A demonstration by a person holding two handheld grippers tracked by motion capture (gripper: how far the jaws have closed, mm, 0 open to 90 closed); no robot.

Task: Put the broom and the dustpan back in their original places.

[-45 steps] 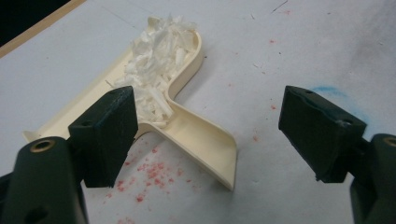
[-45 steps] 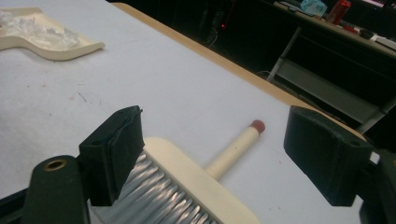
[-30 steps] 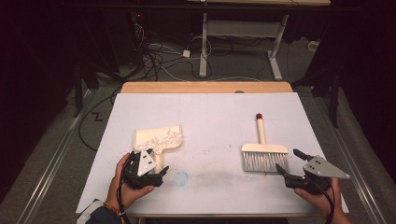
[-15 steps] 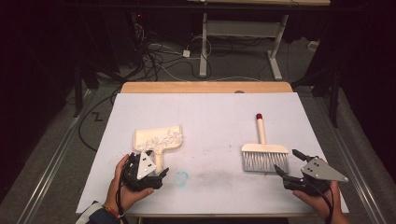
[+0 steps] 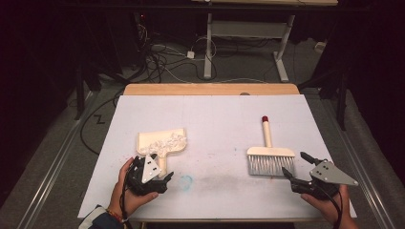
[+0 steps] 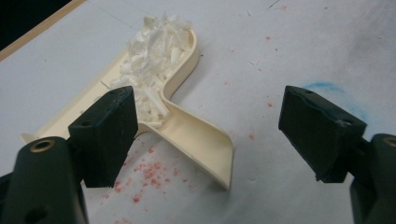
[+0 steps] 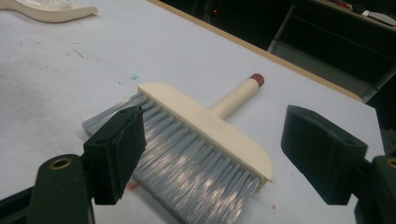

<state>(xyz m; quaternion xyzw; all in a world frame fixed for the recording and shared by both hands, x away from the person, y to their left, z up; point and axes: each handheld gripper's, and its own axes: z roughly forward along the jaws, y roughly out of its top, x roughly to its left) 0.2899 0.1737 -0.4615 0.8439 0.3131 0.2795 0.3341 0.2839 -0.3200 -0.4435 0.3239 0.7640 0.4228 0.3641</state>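
The left gripper point(image 5: 162, 177) sits just near of the cream dustpan point(image 5: 161, 142), jaws spread wide and holding nothing; in the left gripper view the dustpan's handle point(image 6: 198, 140) lies between the jaws without touching them. White shreds point(image 6: 152, 56) are heaped in the dustpan. To the right of the dustpan, well apart, lies the brush point(image 5: 270, 155), grey bristles point(image 7: 187, 170) toward the person. The right gripper point(image 5: 296, 167) hangs just beside the bristles, jaws wide apart and empty. The white table point(image 5: 219, 114) bears red specks point(image 6: 154, 172) and a blue smudge point(image 5: 185, 181) right of the dustpan's handle. Beyond the dustpan, cables point(image 5: 167, 57) lie on the floor.
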